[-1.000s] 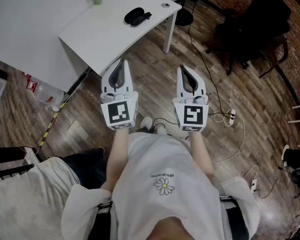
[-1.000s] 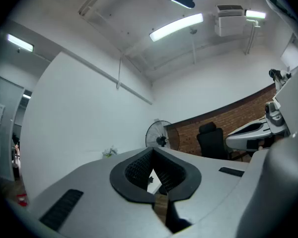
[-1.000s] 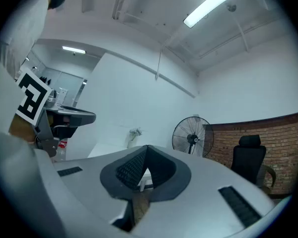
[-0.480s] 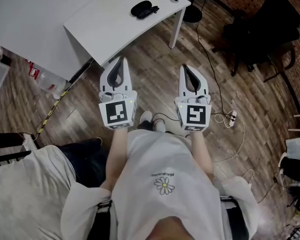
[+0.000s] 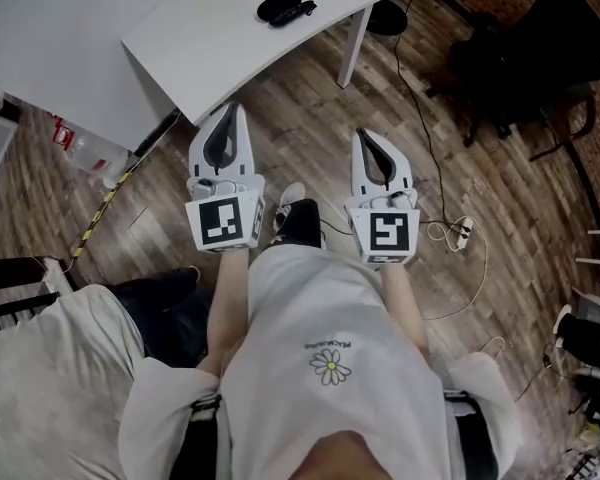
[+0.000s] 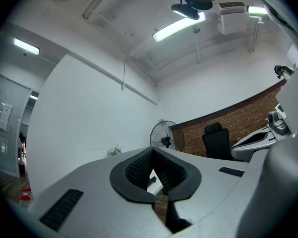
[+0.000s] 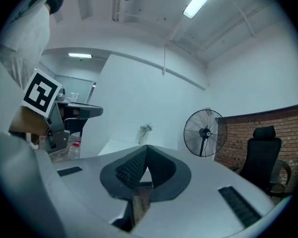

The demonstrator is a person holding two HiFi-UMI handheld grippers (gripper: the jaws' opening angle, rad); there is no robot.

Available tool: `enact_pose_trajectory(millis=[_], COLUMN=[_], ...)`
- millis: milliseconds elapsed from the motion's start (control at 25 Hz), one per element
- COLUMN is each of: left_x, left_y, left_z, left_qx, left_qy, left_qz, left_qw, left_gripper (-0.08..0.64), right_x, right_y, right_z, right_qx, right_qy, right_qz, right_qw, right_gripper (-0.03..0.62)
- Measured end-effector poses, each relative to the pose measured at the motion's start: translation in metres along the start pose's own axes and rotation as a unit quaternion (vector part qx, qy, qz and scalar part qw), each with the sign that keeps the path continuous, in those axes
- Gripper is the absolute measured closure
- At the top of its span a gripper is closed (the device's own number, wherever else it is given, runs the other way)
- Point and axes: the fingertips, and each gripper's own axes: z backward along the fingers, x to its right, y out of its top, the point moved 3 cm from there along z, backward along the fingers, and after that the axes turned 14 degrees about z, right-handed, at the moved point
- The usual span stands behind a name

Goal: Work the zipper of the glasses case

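Short of the table (image 5: 212, 60) where the glasses case (image 5: 284, 7) lies, we carry the left gripper (image 5: 231, 111) and right gripper (image 5: 359, 137) pinched closed and empty, seemingly just approaching.

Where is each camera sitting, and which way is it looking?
Head view: on the person's head, looking down at shirt, left gripper, right gripper, table.
Left gripper view: on that gripper, looking along its shut jaws toward the fan.
Right gripper view: on that gripper, along its shut jaws; left gripper shows too.
Shared: both gripper views show the fan and chair.
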Motion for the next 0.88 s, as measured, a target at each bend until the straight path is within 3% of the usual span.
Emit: enact_pose_trajectory(millis=[200, 440, 640, 880], left_x=[-0.003, -0.011, -0.032, -0.062], left_y=[-0.004, -0.003, -0.021, -0.057], left_z=[-0.027, -0.090, -0.146, -0.230], left_qx=[0.003, 0.013, 0.013, 0.000], left_qy=[-0.006, -0.031, -0.029, -0.030], left_qz=[-0.014, -0.034, -0.016, 0.001], left_qw=[0.9999, 0.9989, 0.9994, 0.9995], left_gripper=[0.545, 0.545, 0.545, 0.545], right_x=[0.005, 0.027, 0.043, 0.068], right_y=[-0.011, -0.011, -0.030, -0.049], right_z=[-0.014, -0.061, -0.110, -0.203], right_qx=[-0.002, 0.017, 0.001, -0.008], right_qy=[0.011, -0.001, -0.007, 0.006], right_qz=[-0.009, 0.028, 0.052, 0.047], right_qw=[1.000, 0.999, 0.999, 0.999], right_gripper=[0.584, 0.584, 0.584, 0.584])
